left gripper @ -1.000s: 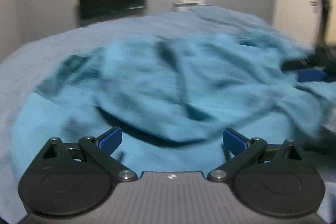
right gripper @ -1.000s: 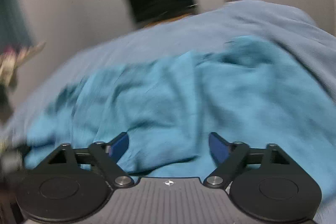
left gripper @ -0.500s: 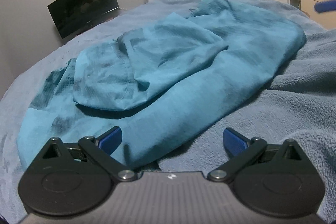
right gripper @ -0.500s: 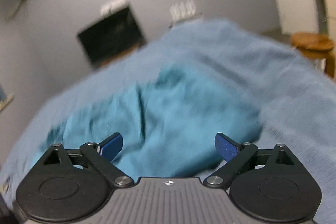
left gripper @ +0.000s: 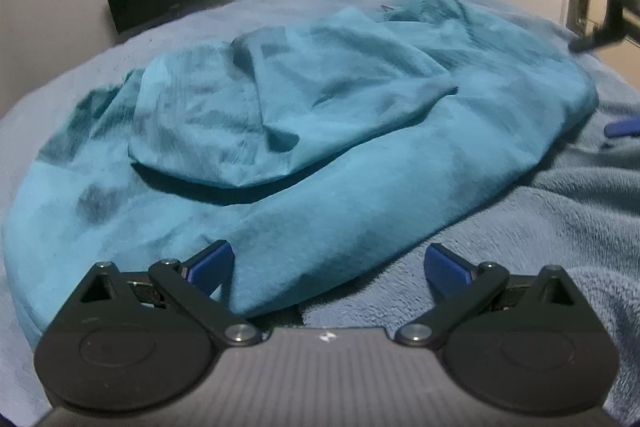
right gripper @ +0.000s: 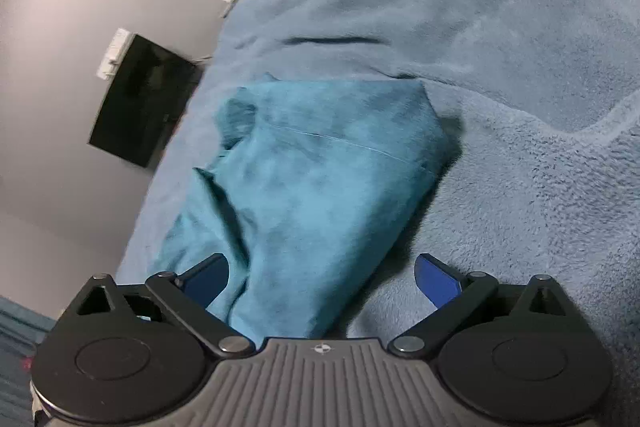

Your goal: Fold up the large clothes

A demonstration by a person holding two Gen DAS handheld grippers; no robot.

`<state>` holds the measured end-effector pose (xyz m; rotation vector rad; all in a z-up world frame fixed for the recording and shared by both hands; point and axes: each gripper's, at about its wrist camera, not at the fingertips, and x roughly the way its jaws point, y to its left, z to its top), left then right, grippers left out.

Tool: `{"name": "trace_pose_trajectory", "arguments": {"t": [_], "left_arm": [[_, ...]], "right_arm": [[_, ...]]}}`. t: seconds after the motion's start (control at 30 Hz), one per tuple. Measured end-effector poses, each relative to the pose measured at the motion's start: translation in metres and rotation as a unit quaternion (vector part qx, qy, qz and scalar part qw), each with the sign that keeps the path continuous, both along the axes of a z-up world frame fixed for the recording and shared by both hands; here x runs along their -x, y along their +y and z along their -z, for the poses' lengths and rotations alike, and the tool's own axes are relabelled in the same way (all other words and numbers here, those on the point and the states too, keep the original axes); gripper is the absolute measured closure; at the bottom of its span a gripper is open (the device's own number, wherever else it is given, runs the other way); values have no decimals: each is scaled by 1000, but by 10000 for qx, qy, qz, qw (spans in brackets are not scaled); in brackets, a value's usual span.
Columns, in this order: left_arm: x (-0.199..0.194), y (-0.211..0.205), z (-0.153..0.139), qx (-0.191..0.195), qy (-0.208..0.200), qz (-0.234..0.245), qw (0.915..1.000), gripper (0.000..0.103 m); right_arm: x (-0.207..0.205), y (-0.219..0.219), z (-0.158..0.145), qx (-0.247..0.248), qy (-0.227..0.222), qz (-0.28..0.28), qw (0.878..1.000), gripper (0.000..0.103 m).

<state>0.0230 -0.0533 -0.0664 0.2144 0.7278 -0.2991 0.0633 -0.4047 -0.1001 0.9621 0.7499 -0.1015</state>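
Between folds: the teal garment [left gripper: 320, 131] lies loosely doubled on the blanket [left gripper: 560, 227] of the bed, a flap thrown over its middle, and neither gripper holds it; the left gripper [left gripper: 328, 263] stands released, jaws wide, the near hem running ahead of and between them; the right gripper [right gripper: 320, 275], jaws just opened to full spread with nothing pressed between them, faces the garment's end, cloth reaching up to the left jaw. The next move, in all likelihood, calls for each pair of jaws to close on an edge or corner; the slack cloth would then be drawn across for a further fold.
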Motion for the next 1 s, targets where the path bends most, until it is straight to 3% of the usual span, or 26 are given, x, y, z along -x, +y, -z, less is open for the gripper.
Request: {"name": "trace_pose_trajectory", "arguments": {"t": [0.1,0.3,0.43,0.5,0.53,0.7,0.8,0.9,1.0], "left_arm": [[-4,1,2,70,60,-36,10000,0],[-10,4,4,205,173,-71,9996,0],[-12,8,4,360,220,-124,9990,0],[-12,9,4,399,231,-131,9988,0],[-12,9,4,407,233,-134,9988,0],[-12,9,3,452,212,-166,9986,0],[-11,15,0,672,94,-249,9974,0],[-12,21,-1,851,102,-390,9956,0],[-14,23,-2,888,121,-421,9951,0]], "right_arm": [[-13,2,15,-148,232,63,9996,12],[-43,0,51,-909,-9,323,9953,22],[-66,3,73,-1099,473,303,9924,19],[-70,3,75,-1185,349,331,9918,21],[-70,3,71,-1123,169,299,9931,33],[-71,16,47,-497,-399,67,9979,35],[-68,6,58,-800,-381,324,9955,37],[-69,-10,76,-1085,84,808,9908,37],[-70,-13,83,-1427,-31,943,9853,38]]}}
